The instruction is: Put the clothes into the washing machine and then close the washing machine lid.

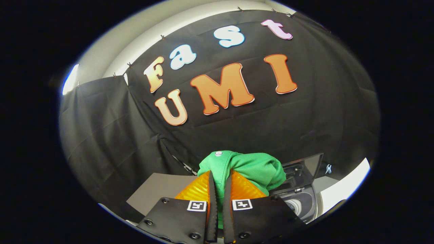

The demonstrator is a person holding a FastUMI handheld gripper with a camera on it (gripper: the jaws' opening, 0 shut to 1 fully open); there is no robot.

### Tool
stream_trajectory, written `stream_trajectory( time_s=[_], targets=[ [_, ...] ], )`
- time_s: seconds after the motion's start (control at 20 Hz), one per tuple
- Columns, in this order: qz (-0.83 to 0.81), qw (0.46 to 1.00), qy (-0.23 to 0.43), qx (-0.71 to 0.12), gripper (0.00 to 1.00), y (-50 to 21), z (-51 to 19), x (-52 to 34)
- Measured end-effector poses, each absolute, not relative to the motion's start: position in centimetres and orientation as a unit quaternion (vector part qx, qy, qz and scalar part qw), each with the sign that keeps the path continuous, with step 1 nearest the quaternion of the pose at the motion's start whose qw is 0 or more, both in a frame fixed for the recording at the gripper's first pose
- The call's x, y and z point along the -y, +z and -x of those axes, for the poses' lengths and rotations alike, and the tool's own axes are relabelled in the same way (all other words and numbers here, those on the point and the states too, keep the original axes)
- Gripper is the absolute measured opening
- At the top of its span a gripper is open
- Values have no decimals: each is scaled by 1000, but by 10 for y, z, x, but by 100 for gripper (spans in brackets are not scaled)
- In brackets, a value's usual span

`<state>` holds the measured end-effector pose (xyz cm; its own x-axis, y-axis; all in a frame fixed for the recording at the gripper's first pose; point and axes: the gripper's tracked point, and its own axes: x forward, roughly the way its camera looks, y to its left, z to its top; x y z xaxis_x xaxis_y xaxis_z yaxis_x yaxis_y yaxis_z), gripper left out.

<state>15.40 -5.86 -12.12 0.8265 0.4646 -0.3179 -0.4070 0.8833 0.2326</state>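
1. The washing machine (301,200) stands to the right of the fingers and a little beyond them, with its lid (303,171) raised upright at the far side.
2. Its round drum opening (294,205) is in view below the lid; whether anything lies inside cannot be told.
3. The gripper (219,183) has its fingers narrowed onto a green garment (252,167), both pressing a fold of the fabric between them.
4. The garment bunches up just ahead of the fingers and bulges to the right, lifted clear of the worktop (159,193) and hanging left of the machine, not in the drum.
5. A small pale button (218,154) sits on the top of the bunched fabric.
6. No readable label shows on the garment or the machine; a small pale mark (328,168) right of the lid is too small to make out.
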Motion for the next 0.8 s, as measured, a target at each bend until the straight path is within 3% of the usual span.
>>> stream_trajectory(
  time_s=[0.35,0.8],
  targets=[
    [-71,967,166,-182,14,-135,-172,119],
    [-50,961,153,-225,14,-199,-182,137]
  ],
)
